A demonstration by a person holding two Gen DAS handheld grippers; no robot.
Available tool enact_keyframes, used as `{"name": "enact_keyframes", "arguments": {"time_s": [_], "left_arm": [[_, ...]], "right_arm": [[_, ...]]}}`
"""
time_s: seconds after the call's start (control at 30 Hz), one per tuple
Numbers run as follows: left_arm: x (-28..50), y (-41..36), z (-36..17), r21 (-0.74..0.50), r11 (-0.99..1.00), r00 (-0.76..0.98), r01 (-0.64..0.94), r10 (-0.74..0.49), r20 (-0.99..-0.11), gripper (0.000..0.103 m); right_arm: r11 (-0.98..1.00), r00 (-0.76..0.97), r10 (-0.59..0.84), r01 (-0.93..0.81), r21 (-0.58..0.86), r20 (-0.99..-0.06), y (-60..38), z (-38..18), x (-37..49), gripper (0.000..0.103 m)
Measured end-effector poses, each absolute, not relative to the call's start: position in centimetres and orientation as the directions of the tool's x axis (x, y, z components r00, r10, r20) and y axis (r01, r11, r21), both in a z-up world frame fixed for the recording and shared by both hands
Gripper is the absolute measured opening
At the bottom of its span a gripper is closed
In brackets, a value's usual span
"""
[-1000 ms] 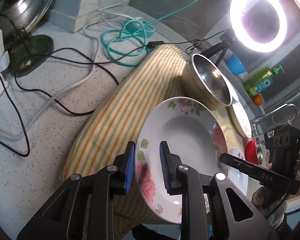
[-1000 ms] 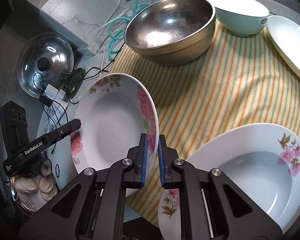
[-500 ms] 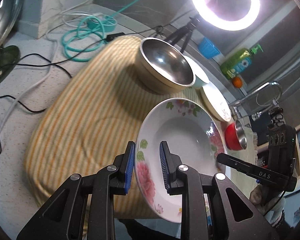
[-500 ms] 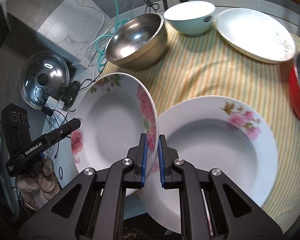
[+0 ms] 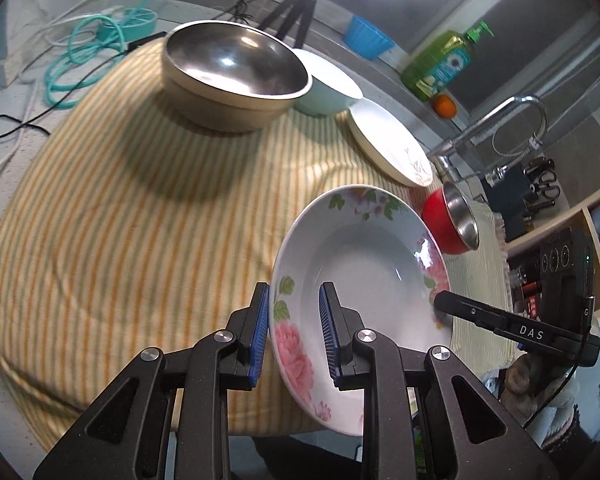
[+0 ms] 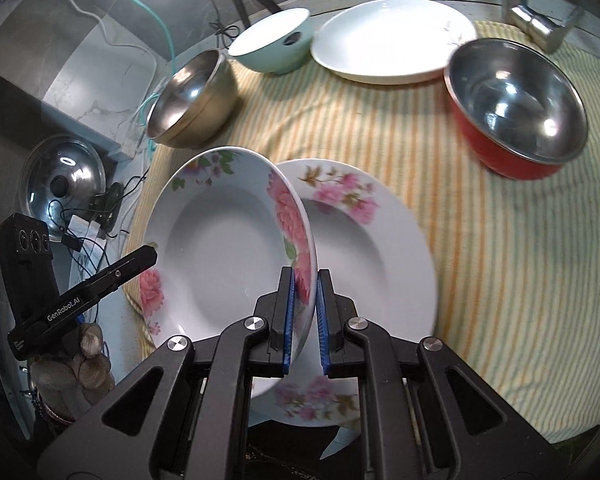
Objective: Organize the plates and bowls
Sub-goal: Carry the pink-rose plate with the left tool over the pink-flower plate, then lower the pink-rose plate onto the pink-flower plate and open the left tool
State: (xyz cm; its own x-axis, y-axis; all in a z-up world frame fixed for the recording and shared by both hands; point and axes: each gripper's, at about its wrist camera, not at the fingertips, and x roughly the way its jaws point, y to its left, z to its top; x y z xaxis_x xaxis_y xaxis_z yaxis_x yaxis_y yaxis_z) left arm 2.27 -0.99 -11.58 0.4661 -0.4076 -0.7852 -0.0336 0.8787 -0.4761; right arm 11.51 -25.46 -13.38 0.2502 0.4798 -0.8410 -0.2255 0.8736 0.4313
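Fingers (image 5: 327, 322) of both grippers clamp the floral plate (image 6: 216, 256), which partly hides a blurred second plate (image 6: 364, 240)

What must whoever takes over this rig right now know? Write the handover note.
Left gripper: shut on the near rim of the lifted floral plate.
Right gripper: shut on the opposite rim of the same plate, which is tilted and off the cloth.
On the striped cloth: second floral plate just beside the lifted one; steel bowl, mint bowl, white plate and red bowl all separate.
Done: nothing stacked yet.
Left: probably set the lifted plate onto its match, then group the bowls.
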Motion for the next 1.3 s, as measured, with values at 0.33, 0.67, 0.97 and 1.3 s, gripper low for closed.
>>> {"name": "enact_keyframes", "arguments": {"time_s": [0.33,0.67,0.97,1.3], "left_arm": [[2.4,-3.7,-12.6,-0.457,0.889,0.421,-0.012,-0.410,-0.809,0.023],[2.5,-4.1,-13.0,-0.435,0.900,0.408,-0.012,-0.393,-0.824,0.023],[2.6,-4.7,-13.0,-0.416,0.910,0.401,0.002,-0.381,-0.833,0.023],[2.7,-5.0,-12.9,-0.394,0.919,0.394,0.016,-0.368,-0.842,0.023]], "right_arm": [[0.894,0.243,0.444,-0.191,0.406,-0.863,-27.7,-14.7,11.4,0.011],[0.900,0.236,0.430,-0.191,0.392,-0.871,-28.1,-15.3,11.2,0.012],[0.917,0.251,0.382,-0.221,0.331,-0.890,-27.4,-15.0,11.2,0.014],[0.932,0.286,0.296,-0.296,0.209,-0.912,-25.5,-14.5,10.7,0.034]]}}
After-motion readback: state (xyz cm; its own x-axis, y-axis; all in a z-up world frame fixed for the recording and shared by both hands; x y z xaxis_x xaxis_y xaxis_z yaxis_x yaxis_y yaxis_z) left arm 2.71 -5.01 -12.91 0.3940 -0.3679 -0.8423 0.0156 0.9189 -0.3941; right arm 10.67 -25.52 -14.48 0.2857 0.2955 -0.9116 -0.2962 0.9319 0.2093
